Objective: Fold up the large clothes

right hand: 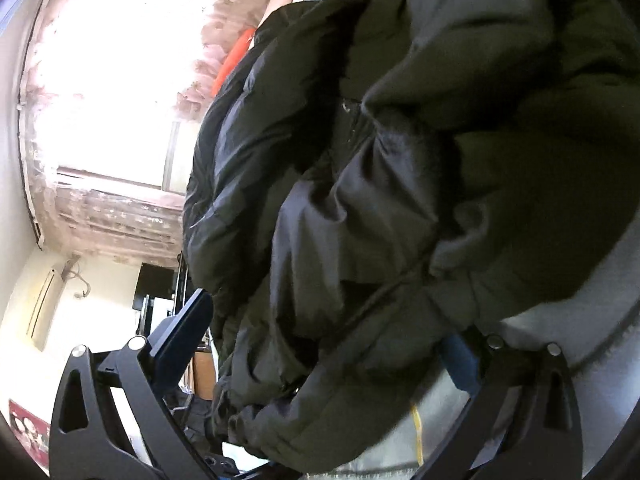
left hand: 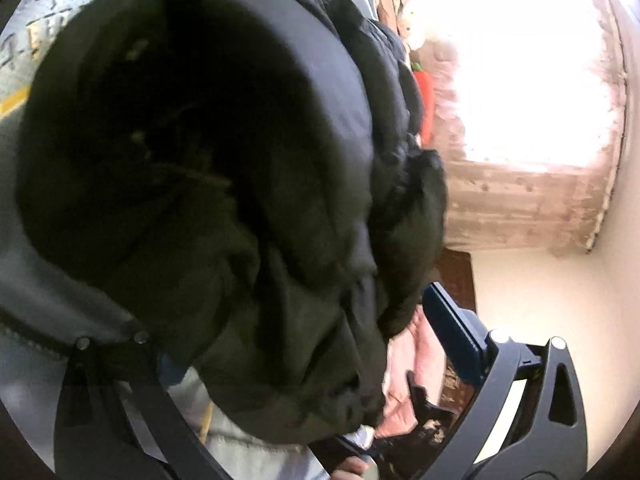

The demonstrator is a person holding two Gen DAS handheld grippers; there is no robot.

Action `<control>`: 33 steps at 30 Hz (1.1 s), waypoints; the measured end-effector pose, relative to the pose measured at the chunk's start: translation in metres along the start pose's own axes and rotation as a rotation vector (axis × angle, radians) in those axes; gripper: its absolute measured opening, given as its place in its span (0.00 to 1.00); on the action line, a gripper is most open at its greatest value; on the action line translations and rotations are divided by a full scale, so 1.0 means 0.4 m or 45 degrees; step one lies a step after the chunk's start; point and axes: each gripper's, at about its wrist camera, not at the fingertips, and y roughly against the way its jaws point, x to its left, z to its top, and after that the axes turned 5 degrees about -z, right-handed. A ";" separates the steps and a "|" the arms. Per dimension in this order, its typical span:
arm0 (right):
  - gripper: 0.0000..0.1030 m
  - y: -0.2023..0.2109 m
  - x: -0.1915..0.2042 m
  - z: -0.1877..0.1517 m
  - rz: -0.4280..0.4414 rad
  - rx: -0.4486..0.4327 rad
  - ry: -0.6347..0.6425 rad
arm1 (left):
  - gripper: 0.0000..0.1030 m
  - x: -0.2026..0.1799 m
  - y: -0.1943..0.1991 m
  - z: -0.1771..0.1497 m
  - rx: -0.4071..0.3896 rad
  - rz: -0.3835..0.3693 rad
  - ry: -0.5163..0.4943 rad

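A bulky dark olive and black padded jacket [left hand: 224, 184] fills the left wrist view and also most of the right wrist view [right hand: 400, 200]. It lies bunched on a pale grey printed sheet [left hand: 36, 52]. My left gripper [left hand: 304, 344] has its jaws spread wide around a thick fold of the jacket; its right blue fingertip [left hand: 452, 328] shows, and the left one is buried in cloth. My right gripper [right hand: 320, 344] likewise straddles the jacket's edge, with one blue fingertip [right hand: 180, 340] clear on the left. Both views are turned on their side.
A bright window with a patterned pink curtain [left hand: 520, 200] is behind, also in the right wrist view [right hand: 120, 208]. An orange item [right hand: 232, 64] and soft toys [left hand: 412, 28] lie beyond the jacket. A person's hand [left hand: 404, 384] shows low down.
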 end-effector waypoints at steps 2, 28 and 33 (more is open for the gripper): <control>0.99 -0.007 0.000 0.004 0.016 -0.038 -0.009 | 0.98 -0.024 -0.011 -0.003 -0.023 0.037 -0.092; 0.20 0.087 0.045 0.028 0.142 -0.259 -0.031 | 0.25 -0.138 0.087 0.020 -0.099 -0.111 -0.220; 0.41 0.078 0.044 0.040 0.104 -0.194 -0.058 | 0.25 -0.146 0.057 0.017 -0.090 -0.135 -0.199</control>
